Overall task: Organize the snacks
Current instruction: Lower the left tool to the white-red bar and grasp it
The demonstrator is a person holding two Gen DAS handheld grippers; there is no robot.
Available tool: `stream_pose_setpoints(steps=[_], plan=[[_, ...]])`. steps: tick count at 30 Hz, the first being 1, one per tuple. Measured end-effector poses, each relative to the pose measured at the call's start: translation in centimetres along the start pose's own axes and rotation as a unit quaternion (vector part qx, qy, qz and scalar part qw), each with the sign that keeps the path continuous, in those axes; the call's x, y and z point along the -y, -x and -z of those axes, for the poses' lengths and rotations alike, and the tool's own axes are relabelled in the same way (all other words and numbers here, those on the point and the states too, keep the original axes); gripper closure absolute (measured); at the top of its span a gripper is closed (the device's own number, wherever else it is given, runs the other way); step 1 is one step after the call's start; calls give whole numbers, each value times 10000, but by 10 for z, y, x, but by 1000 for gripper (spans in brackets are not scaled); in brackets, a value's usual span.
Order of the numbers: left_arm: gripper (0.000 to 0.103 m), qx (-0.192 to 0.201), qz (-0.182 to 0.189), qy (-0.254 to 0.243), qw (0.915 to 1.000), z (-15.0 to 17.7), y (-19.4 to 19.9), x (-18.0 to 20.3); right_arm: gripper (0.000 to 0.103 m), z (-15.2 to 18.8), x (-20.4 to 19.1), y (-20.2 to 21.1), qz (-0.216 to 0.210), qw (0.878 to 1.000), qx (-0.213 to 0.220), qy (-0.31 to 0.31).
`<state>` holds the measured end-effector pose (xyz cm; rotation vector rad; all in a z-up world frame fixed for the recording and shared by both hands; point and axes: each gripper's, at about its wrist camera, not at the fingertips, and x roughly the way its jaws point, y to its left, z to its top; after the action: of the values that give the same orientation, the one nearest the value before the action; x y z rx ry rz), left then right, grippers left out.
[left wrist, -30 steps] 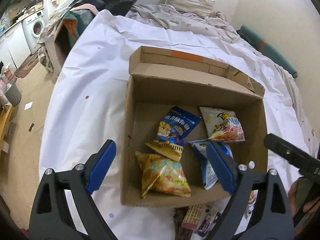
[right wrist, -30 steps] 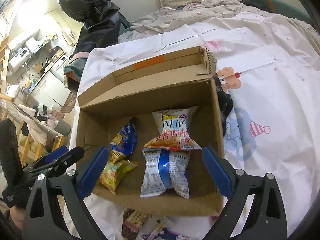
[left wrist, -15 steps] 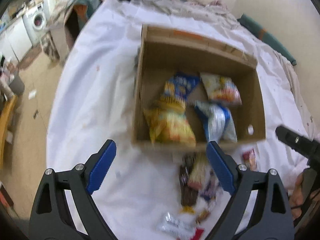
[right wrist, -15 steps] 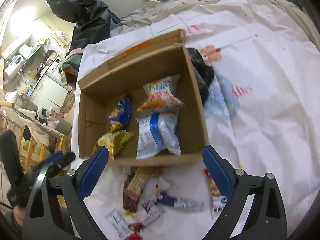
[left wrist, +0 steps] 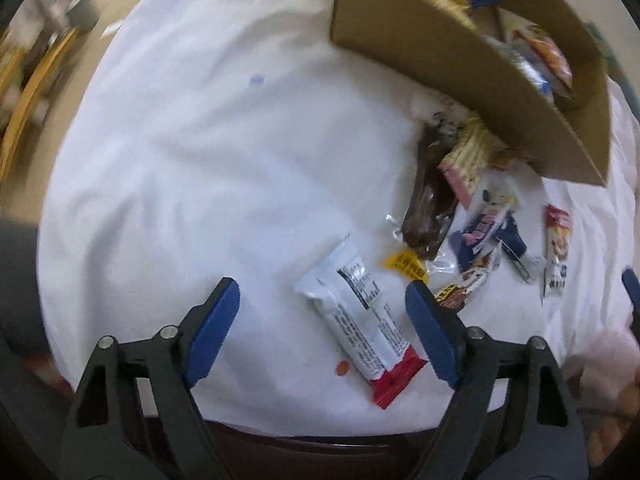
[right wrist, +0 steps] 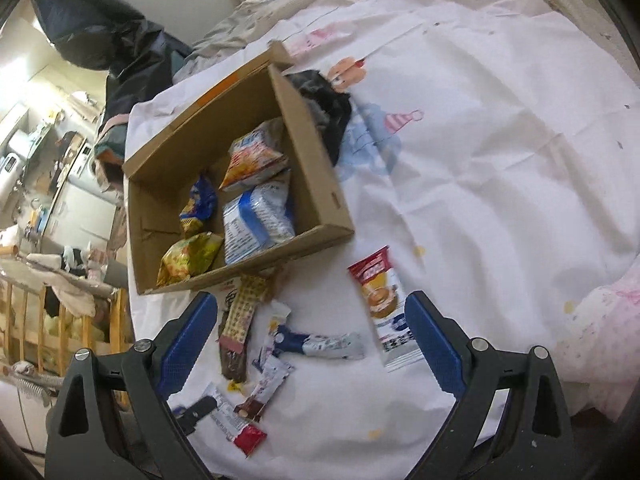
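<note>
1. The left gripper (left wrist: 322,318) points down over the white sheet (left wrist: 192,168), its jaws apart and just now closing in; a white bar (left wrist: 358,326) with a red end lies between them, untouched by the pads.
2. The right gripper (right wrist: 308,340) is released and holds nothing, above loose snacks (right wrist: 280,344) on the sheet.
3. The box (right wrist: 320,184) sits just beyond the snacks with four bags (right wrist: 256,216) inside.
4. A red-and-white sachet (right wrist: 384,300) lies right of the pile.
</note>
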<state>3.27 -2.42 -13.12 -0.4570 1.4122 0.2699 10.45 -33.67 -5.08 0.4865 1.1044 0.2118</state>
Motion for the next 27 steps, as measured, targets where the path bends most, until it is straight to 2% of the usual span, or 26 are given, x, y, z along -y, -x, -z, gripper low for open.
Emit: stream_pose_setpoints(steps=[1, 3, 10, 11, 13, 16, 21, 24, 25, 27], plan=[[29, -13, -90, 7, 10000, 4, -3, 5, 5, 0, 1, -1, -11, 10000, -14, -13], [46, -18, -213, -265, 9994, 10, -6, 18, 5, 0, 1, 0, -75, 10000, -24, -32], [65, -18, -509, -818, 9953, 19, -13, 33, 5, -2, -6, 3, -230, 9997, 7, 53], [71, -32, -494, -939, 9944, 19, -13, 35, 5, -2, -7, 3, -247, 9997, 3, 67], [72, -155, -413, -1251, 9912, 16, -16, 40, 5, -3, -8, 3, -285, 9996, -8, 78], [72, -460, -293, -1959, 9791, 12, -19, 50, 5, -3, -9, 2, -325, 9994, -35, 84], [71, -745, -248, -2474, 9657, 3, -15, 51, 5, -1, -15, 1, -328, 9993, -76, 164], [70, -859, -218, -2495, 9643, -2, -14, 47, 5, -1, -16, 0, -281, 9994, -77, 213], [69, -821, -318, -2506, 9641, -4, -14, 44, 5, -1, -16, -1, -280, 9994, -87, 208], [55, -728, -472, -2548, 9631, -4, -14, 47, 5, -1, -17, -2, -281, 9993, -104, 211]])
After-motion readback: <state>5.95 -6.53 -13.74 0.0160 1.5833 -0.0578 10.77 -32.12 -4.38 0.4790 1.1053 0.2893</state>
